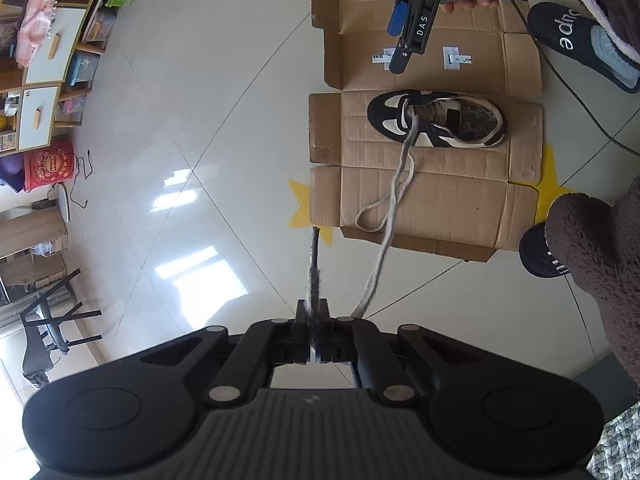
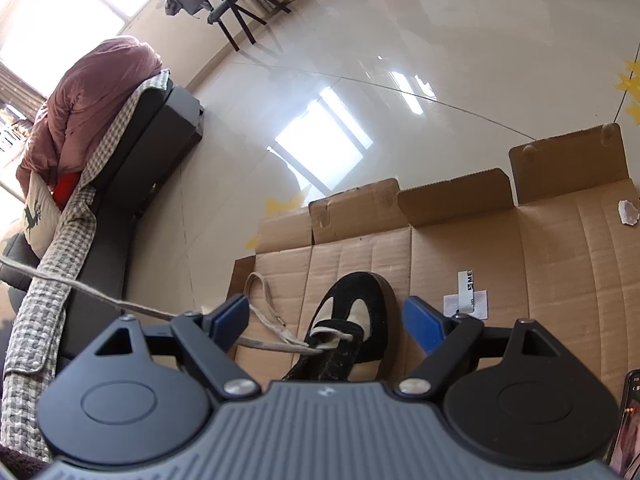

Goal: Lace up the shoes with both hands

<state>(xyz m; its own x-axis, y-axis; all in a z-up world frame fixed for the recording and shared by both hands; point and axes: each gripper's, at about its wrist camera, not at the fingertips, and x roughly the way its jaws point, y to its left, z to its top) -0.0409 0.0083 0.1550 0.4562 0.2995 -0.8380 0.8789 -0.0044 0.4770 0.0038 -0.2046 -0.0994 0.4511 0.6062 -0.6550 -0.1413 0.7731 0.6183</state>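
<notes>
Left gripper (image 1: 312, 312) has its fingers pressed together on the grey shoelace (image 1: 394, 200), which runs taut from the jaws down to the front eyelets of the black-and-cream shoe (image 1: 436, 120). Right gripper (image 2: 326, 316) hangs above the shoe's toe with its blue pads spread wide and nothing between them.

The step in hand looks like drawing the lace through an eyelet. To do it well, the left side should probably pull along the line of the lace, not across it, so the shoe does not slide or tip on the flattened cardboard (image 1: 440, 200). The right side could steady the shoe or take up the loose strand that loops on the cardboard beside it.

Room is generous on the tiled floor (image 1: 200, 120) toward the left gripper. Tighter spots are the person's slippered feet (image 1: 576, 40) next to the cardboard, a dark cable (image 1: 568, 92) trailing past its far corner, and the raised cardboard flaps at the edges, which a slack lace might catch on.
</notes>
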